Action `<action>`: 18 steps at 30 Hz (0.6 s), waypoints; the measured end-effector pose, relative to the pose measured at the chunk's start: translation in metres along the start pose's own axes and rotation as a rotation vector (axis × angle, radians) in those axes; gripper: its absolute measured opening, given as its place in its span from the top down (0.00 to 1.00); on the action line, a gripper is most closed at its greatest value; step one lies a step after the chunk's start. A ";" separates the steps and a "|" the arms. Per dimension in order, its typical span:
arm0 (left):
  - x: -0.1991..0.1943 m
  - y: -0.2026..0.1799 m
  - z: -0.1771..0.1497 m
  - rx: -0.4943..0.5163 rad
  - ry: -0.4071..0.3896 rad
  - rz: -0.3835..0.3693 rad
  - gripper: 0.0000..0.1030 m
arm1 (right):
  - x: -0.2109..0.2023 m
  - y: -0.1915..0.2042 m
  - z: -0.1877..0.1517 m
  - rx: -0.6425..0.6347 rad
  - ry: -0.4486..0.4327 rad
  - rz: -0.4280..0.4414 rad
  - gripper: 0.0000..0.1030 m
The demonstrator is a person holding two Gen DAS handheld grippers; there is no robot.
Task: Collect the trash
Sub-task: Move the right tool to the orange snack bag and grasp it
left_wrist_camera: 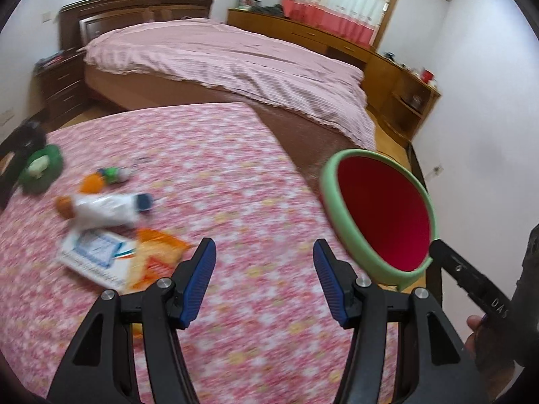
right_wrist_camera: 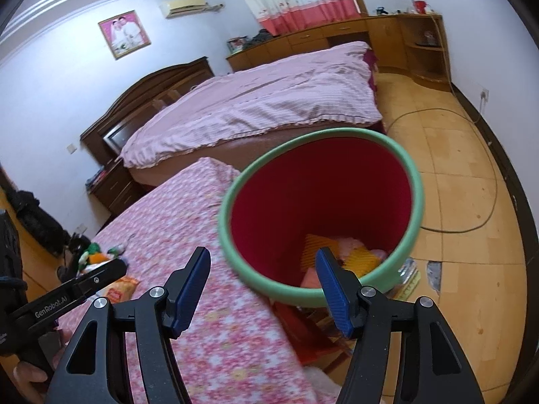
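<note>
A red bin with a green rim (right_wrist_camera: 320, 215) stands off the right edge of the floral-covered table (right_wrist_camera: 188, 222); it holds yellow and pink wrappers (right_wrist_camera: 357, 259). It also shows in the left wrist view (left_wrist_camera: 380, 215). My right gripper (right_wrist_camera: 262, 289) is open and empty, with its right finger over the bin's near rim. My left gripper (left_wrist_camera: 264, 282) is open and empty above the table. Trash lies at the table's left: a white plastic wrapper (left_wrist_camera: 104, 212), a white and blue packet (left_wrist_camera: 96, 257), an orange packet (left_wrist_camera: 158, 256), an orange piece (left_wrist_camera: 91, 181).
A green item (left_wrist_camera: 42, 171) sits at the table's far left edge. A bed with a pink striped cover (left_wrist_camera: 235, 67) stands behind the table. Wooden cabinets (left_wrist_camera: 387, 67) line the far wall. A cable (right_wrist_camera: 471, 168) loops on the floor to the right of the bin.
</note>
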State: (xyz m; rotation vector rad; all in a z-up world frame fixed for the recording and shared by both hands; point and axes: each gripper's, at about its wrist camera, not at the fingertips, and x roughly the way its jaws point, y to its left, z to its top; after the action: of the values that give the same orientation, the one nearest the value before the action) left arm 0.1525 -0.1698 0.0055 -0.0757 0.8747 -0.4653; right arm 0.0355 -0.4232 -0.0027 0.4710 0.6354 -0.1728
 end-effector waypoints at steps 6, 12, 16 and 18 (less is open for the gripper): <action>-0.020 0.040 -0.008 -0.081 -0.031 0.045 0.42 | 0.002 0.026 -0.006 -0.031 0.011 0.026 0.35; -0.037 0.072 -0.016 -0.141 -0.048 0.100 0.42 | 0.004 0.055 -0.011 -0.072 0.020 0.053 0.35; -0.047 0.093 -0.024 -0.196 -0.055 0.136 0.42 | 0.011 0.071 -0.015 -0.072 0.057 0.068 0.35; -0.050 0.102 -0.028 -0.220 -0.054 0.146 0.42 | 0.018 0.079 -0.017 -0.066 0.089 0.079 0.35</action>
State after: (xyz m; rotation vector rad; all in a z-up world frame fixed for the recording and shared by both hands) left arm 0.1407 -0.0534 -0.0020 -0.2233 0.8693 -0.2289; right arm 0.0642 -0.3458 0.0031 0.4412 0.7063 -0.0555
